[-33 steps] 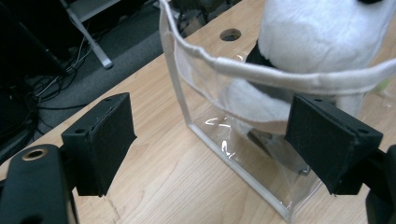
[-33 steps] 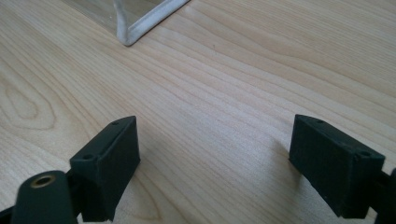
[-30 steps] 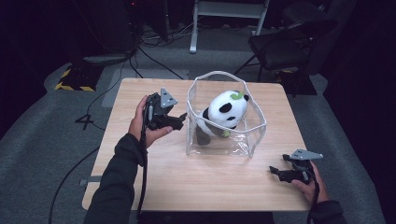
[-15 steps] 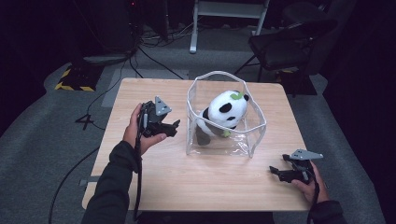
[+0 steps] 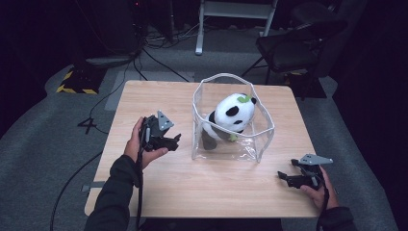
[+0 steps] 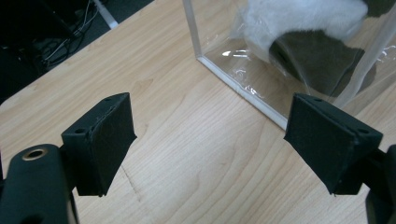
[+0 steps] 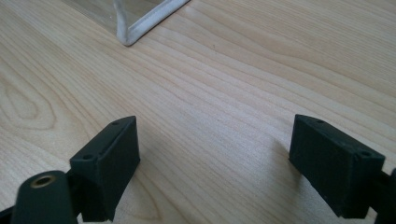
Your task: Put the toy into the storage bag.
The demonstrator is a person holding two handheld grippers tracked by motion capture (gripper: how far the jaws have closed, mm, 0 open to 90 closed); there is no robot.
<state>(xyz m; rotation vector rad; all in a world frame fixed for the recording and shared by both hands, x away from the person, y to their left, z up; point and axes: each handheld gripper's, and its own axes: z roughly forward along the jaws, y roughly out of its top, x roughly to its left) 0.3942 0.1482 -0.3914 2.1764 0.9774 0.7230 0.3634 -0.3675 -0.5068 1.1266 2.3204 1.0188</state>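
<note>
A black-and-white panda plush sits inside a clear plastic bag with a white rim in the middle of the wooden table. My left gripper is low over the table to the left of the bag, open, nothing between its jaws. In the left gripper view the bag's lower edge and the plush's dark leg lie just ahead of the open left gripper. My right gripper rests open near the table's front right. Bare wood lies between the right gripper jaws, with the bag's corner beyond.
A dark chair and a white frame stand on the floor behind the table. Cables run across the grey floor, and a yellow-and-black striped block lies at the far left. Bare table surface spreads in front of the bag.
My left gripper has come down and drawn back toward the table's front left, away from the bag. The right gripper has kept still.
</note>
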